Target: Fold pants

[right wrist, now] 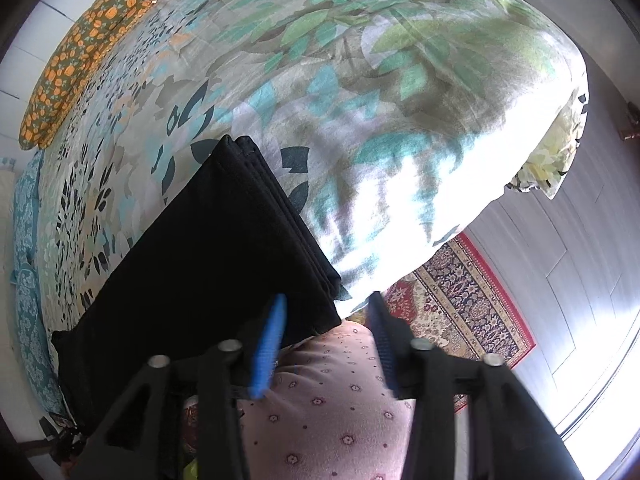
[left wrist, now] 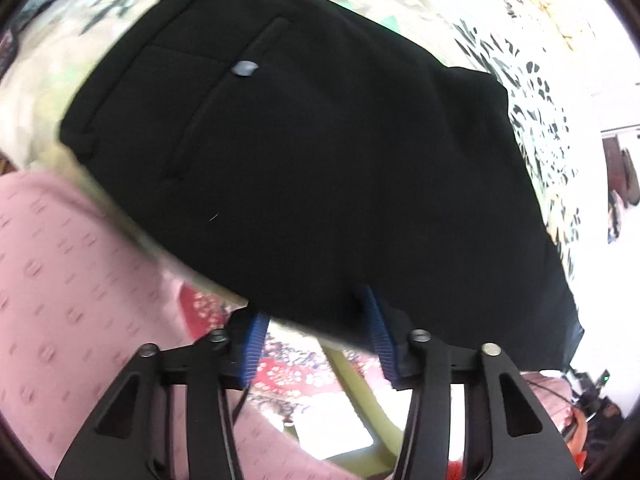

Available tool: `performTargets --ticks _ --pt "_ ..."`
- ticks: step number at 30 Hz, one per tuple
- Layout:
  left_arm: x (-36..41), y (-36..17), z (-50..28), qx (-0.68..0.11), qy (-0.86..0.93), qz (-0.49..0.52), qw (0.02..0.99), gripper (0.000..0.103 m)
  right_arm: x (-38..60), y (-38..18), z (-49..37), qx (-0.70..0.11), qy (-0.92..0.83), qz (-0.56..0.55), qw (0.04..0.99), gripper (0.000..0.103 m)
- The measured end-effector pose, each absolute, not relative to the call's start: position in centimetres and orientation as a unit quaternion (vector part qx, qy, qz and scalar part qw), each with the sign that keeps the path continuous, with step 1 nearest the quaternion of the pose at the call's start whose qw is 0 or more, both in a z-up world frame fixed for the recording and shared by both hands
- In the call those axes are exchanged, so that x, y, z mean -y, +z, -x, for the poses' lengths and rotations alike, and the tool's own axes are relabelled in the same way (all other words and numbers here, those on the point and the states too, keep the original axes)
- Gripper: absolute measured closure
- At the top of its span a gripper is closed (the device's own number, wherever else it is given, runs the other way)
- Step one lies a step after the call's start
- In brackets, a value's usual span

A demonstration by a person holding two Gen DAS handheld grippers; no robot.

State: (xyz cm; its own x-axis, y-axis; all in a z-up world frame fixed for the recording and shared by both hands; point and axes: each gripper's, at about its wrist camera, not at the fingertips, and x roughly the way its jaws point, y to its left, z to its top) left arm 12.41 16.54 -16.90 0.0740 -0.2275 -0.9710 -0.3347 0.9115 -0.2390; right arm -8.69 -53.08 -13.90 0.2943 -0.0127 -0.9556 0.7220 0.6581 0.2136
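The black pants [left wrist: 304,168] lie folded on the leaf-print bedspread [left wrist: 440,4], back pocket and grey button [left wrist: 244,68] facing up. My left gripper [left wrist: 316,320] is open, its blue pads [left wrist: 252,348] wide apart at the near edge of the pants, whose hem overlaps the fingertips. In the right wrist view the folded pants [right wrist: 212,256] show stacked layers along their right edge. My right gripper [right wrist: 328,312] is open at the near corner of the stack, with its left pad [right wrist: 270,344] over the fabric and its right pad [right wrist: 380,336] off it.
The bed's edge and corner [right wrist: 552,128] drop to a grey floor [right wrist: 580,260] with a red patterned rug [right wrist: 460,300]. An orange floral pillow [right wrist: 80,52] lies at the far end of the bed. Pink clothing [right wrist: 328,408] of the person is close below both grippers.
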Motion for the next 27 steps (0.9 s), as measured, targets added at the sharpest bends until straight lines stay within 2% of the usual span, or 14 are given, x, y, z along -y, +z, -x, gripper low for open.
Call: performTargets --ticks 7,10,14,17,19,22,23,24,27 --pt "-14.8 -11.9 -10.5 -0.639 0.009 0.175 0.749 0.052 52.2 -9.7 7.1 -0.482 -0.245 -0.3 0.786 0.039" --pt "-12.6 -10.5 -13.2 -0.599 -0.068 0.18 0.777 0.047 51.0 -9.9 5.5 -0.462 -0.227 -0.317 0.797 0.037" --pt "-9.2 -11.8 -18.6 -0.57 -0.166 0.187 0.783 0.046 48.4 -10.9 4.0 -0.442 -0.196 -0.343 0.805 0.037" --pt "-7.5 -14.9 -23.9 -0.584 -0.194 0.214 0.759 0.046 46.1 -11.5 3.9 -0.437 -0.172 -0.354 0.809 0.037" --pt "-6.7 -17.9 -27.2 -0.605 -0.195 0.235 0.735 0.055 44.7 -11.7 4.0 -0.435 -0.164 -0.35 0.813 0.037" --pt "-6.7 -21.1 -31.3 -0.613 -0.154 0.268 0.727 0.081 43.1 -11.7 3.9 -0.437 -0.158 -0.331 0.821 0.036" --pt "-7.4 -21.8 -32.9 -0.606 -0.126 0.289 0.73 0.093 42.8 -11.7 3.8 -0.439 -0.157 -0.321 0.824 0.036" --pt "-7.8 -22.0 -33.5 -0.599 -0.107 0.295 0.736 0.097 42.4 -11.6 3.6 -0.44 -0.157 -0.311 0.828 0.036" --pt "-8.6 -22.1 -34.9 -0.587 -0.046 0.284 0.757 0.095 42.6 -11.4 3.5 -0.436 -0.152 -0.306 0.832 0.035"
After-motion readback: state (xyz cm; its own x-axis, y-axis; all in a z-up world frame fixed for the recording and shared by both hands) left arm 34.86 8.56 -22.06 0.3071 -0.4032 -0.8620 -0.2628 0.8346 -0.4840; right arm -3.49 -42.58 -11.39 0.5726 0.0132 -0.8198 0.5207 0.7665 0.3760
